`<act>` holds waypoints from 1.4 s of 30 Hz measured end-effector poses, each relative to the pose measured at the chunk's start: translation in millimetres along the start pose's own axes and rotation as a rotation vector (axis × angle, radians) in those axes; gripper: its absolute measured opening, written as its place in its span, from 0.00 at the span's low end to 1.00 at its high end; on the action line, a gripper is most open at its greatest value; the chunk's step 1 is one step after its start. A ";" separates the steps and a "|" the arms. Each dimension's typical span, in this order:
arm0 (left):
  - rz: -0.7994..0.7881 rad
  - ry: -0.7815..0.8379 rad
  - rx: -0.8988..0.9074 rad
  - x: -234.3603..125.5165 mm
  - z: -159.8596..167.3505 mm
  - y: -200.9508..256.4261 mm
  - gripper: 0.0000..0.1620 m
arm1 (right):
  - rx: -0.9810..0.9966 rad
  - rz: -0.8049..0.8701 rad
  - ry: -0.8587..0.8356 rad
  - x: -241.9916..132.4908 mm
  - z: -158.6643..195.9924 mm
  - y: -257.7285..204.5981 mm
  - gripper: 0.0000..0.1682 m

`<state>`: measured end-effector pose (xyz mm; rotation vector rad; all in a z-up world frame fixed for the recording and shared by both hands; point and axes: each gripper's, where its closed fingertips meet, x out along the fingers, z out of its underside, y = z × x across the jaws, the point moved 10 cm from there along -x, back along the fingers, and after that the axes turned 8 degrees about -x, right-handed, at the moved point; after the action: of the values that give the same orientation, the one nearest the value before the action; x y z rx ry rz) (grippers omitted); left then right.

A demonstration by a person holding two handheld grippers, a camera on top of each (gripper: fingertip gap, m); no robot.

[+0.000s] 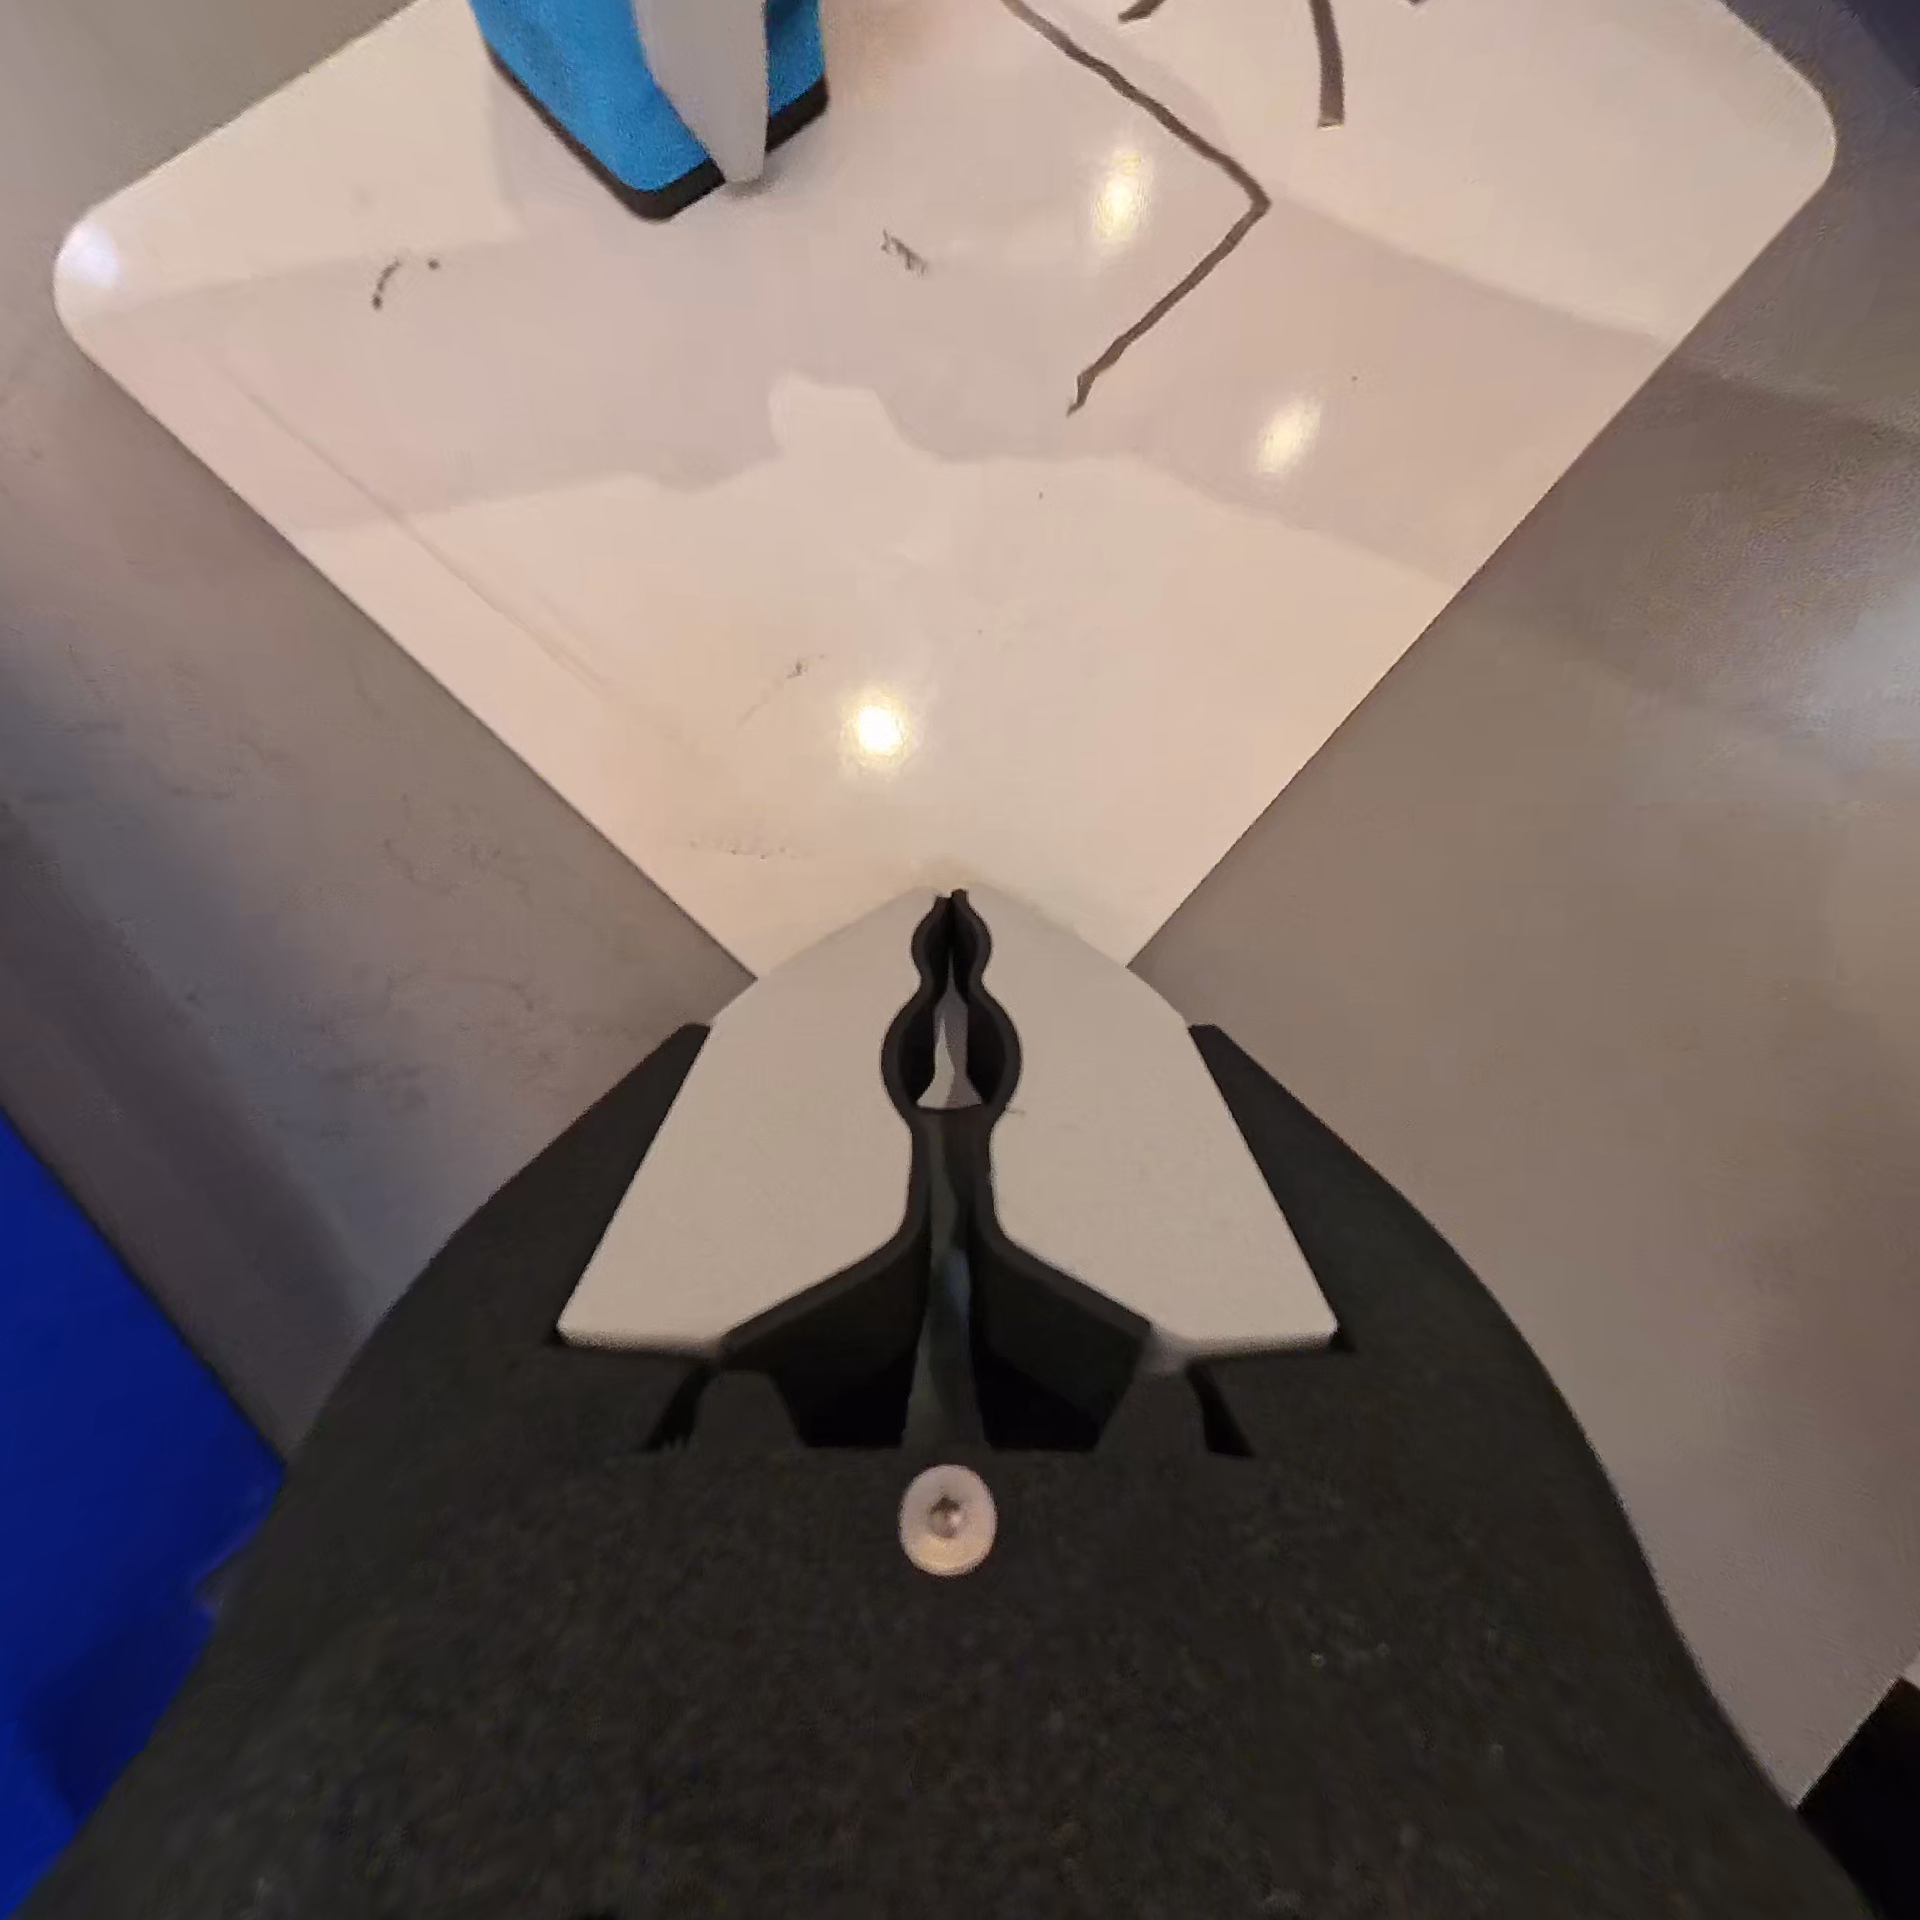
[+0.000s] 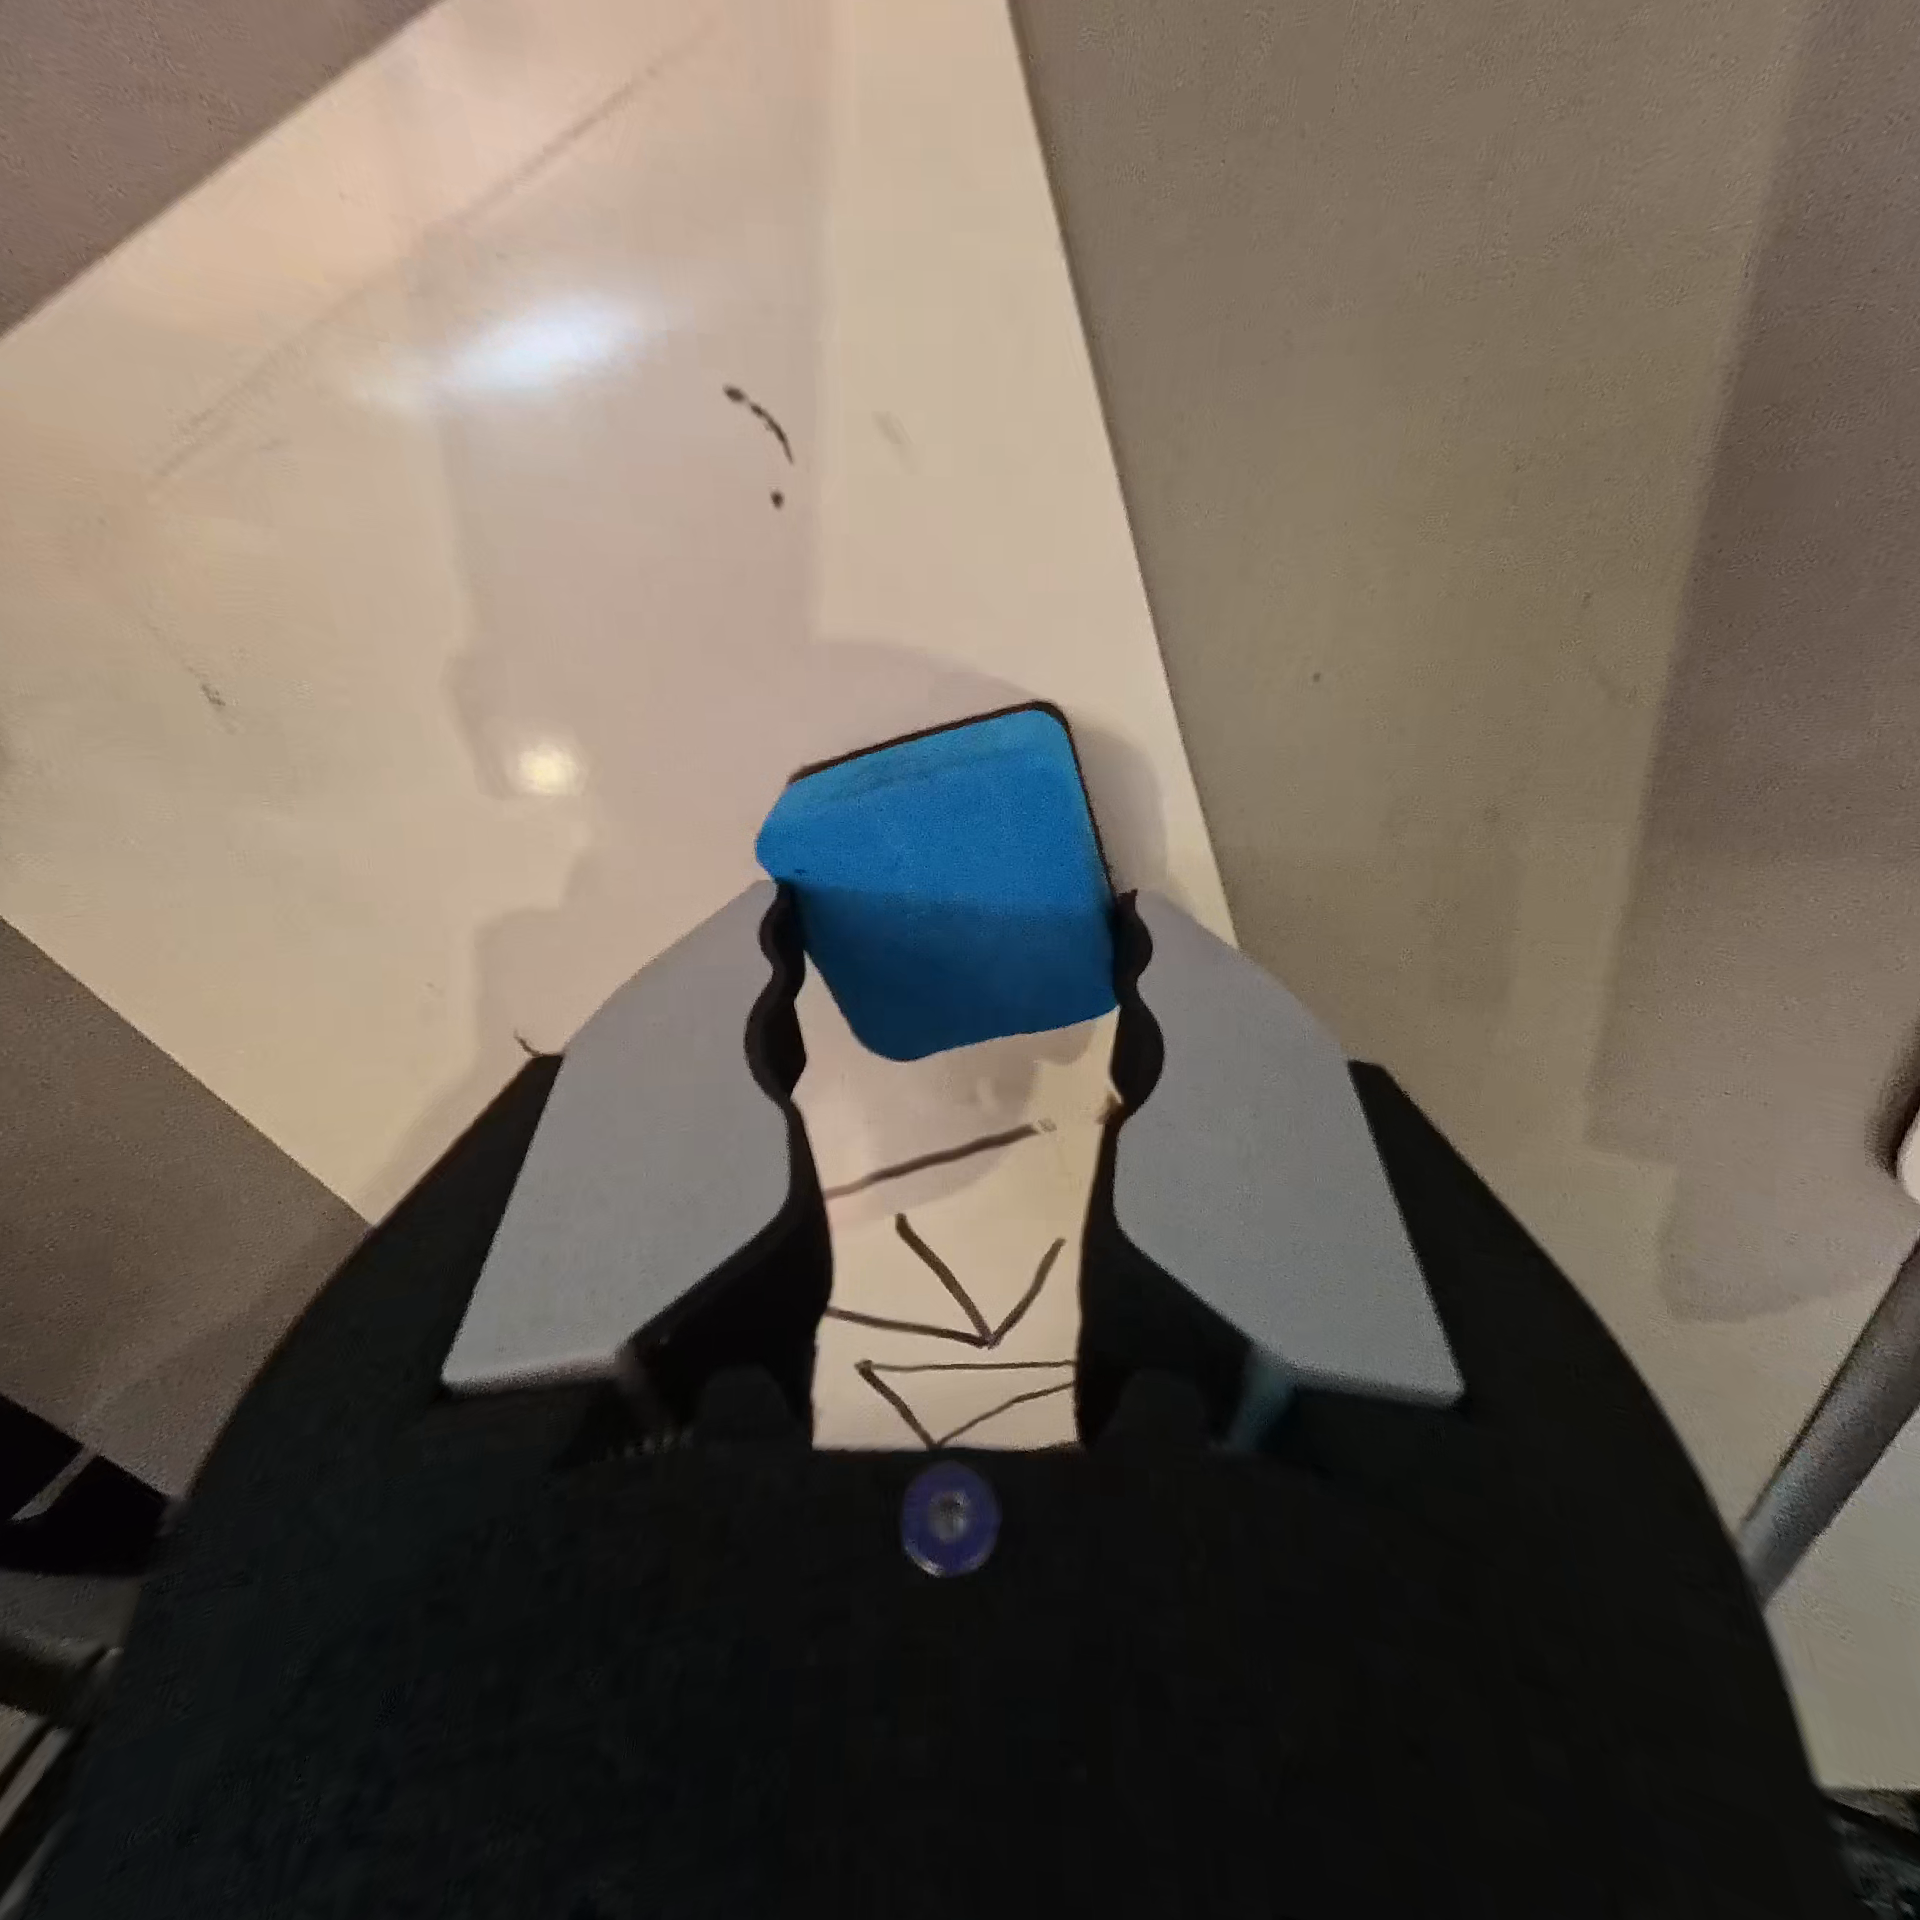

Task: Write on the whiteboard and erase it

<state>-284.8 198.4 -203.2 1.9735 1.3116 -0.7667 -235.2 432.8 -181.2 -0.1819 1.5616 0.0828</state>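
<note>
Near the whiteboard's [image 2: 416, 582] far edge, the right gripper [image 2: 951, 935] pinches the blue eraser [image 2: 935, 894], unerased marker lines [image 2: 956, 1309] lying behind it toward its base; the left gripper [image 1: 952, 900], pressed together empty, rests at the board's near corner.

Unclear indoor room: whiteboard [image 1: 935, 582] lying on grey tabletop [image 1: 1558, 935].

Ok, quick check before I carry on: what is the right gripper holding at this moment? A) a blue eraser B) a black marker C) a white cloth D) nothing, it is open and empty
A: in the right wrist view the right gripper is shut on the blue eraser, its fingers pressing both sides, over the whiteboard where black marks remain.
</note>
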 end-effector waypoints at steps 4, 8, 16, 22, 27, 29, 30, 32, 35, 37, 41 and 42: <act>0.012 0.006 -0.012 -1.6 1.5 -4.4 0.00 | 0.142 -0.029 -0.013 -0.8 64.1 23.1 0.34; 0.026 0.010 -0.033 -3.5 3.3 -8.2 0.00 | 0.183 -0.025 -0.049 -1.6 79.5 27.6 0.34; 0.009 -0.001 -0.005 -2.0 0.7 -5.2 0.00 | -0.033 -0.029 -0.038 0.6 -35.7 -8.8 0.34; 0.036 0.015 -0.025 -2.3 2.6 -7.7 0.00 | 0.153 -0.041 -0.066 -1.2 33.0 25.3 0.34; 0.030 0.001 -0.005 -0.2 -0.5 -4.8 0.00 | -0.018 -0.028 -0.024 0.7 -63.0 -8.5 0.34; 0.024 -0.004 0.003 0.2 -1.2 -4.0 0.00 | -0.036 -0.018 -0.037 0.5 -72.0 -11.9 0.34; 0.024 -0.003 0.005 0.2 -1.0 -3.9 0.00 | -0.026 -0.018 -0.040 0.4 -64.5 -9.3 0.34; 0.033 0.001 -0.003 -0.4 0.1 -4.5 0.00 | 0.044 -0.011 -0.057 -0.7 -27.9 5.2 0.34; 0.045 0.007 -0.015 -1.5 2.0 -5.8 0.00 | 0.199 -0.003 -0.087 -2.7 49.3 33.2 0.34; 0.045 0.012 -0.018 -2.2 3.2 -5.9 0.00 | 0.286 -0.010 -0.101 -3.5 85.4 43.4 0.34; 0.033 0.003 -0.011 -2.0 2.2 -4.8 0.00 | 0.182 -0.030 -0.069 -0.9 40.1 14.4 0.34; 0.029 0.002 -0.010 -1.9 2.0 -4.4 0.00 | 0.116 -0.027 -0.054 0.2 14.3 -1.3 0.34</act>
<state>-289.8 197.1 -203.8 1.9814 1.2829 -0.7440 -220.9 433.9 -181.3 -0.1083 1.5045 -0.0243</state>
